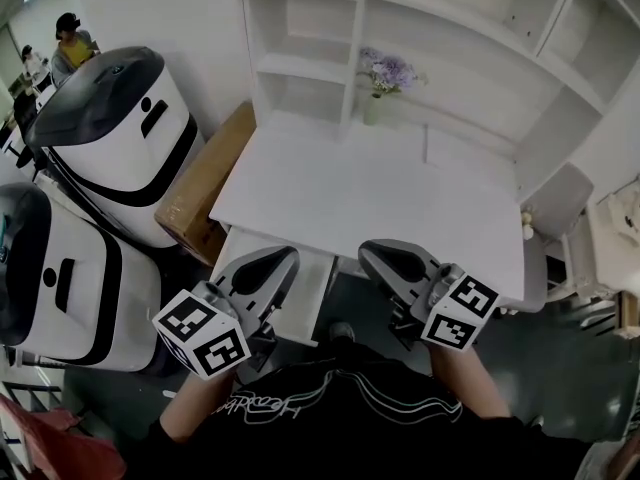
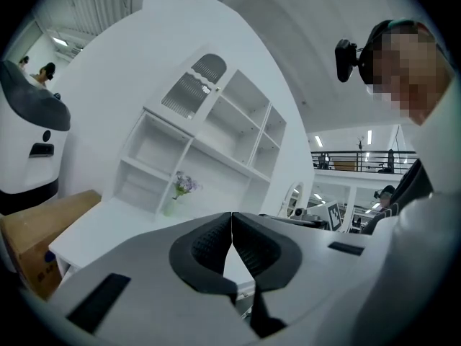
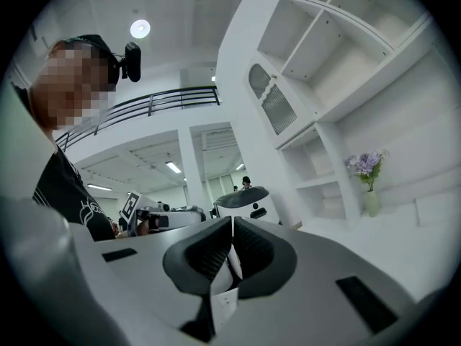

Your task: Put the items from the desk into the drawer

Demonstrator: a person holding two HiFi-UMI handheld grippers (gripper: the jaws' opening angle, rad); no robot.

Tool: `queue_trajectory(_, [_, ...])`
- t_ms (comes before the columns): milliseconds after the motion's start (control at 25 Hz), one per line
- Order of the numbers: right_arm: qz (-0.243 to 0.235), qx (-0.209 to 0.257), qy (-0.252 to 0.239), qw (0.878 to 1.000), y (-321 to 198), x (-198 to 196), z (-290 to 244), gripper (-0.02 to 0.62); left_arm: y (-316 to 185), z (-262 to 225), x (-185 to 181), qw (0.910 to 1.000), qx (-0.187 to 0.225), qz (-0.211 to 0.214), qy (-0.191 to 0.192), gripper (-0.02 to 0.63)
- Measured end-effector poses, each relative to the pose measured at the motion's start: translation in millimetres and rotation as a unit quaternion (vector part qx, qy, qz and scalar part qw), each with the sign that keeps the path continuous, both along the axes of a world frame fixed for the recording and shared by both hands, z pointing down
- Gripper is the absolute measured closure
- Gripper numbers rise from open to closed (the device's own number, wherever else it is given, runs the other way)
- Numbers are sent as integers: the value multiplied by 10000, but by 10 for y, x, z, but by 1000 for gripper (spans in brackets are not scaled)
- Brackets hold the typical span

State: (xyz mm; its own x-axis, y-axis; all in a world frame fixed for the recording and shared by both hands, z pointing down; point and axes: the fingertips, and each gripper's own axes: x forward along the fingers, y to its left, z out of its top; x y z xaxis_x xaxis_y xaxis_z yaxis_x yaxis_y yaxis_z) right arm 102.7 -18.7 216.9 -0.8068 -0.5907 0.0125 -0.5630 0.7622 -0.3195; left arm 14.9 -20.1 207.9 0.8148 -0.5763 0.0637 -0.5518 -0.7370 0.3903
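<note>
White desk seen from the head view, with a drawer pulled out beneath its front-left edge. In front of the desk, 2 hand-held tools, each bearing a marker cube. At lower left, left gripper poised over the pulled-out drawer, tips pointing toward the desk edge; jaws closed tip to tip, nothing between the ribbed pads. Just to the drawer's right, at the desk's front edge, right gripper; jaws likewise pressed together and gripping nothing. At the back of the desk, against the white shelf unit, a small vase of purple flowers, upright and well apart from both tools. Left of the desk, a brown cardboard box leaning on edge, beside 2 white-and-black machines.
</note>
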Motion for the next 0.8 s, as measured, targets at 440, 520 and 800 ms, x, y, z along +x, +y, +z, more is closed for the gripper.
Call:
queue_trajectory(440, [-86, -230, 135, 9996, 75, -89, 237, 548, 69, 227, 7, 9995, -322, 3, 3, 584])
queue_trajectory(520, [-94, -263, 177, 9995, 90, -109, 271, 549, 90, 249, -4, 9994, -352, 1, 0, 584])
queue_trajectory(800, [-109, -267, 191, 9994, 101, -153, 309, 549, 109, 306, -63, 9992, -401, -40, -25, 584])
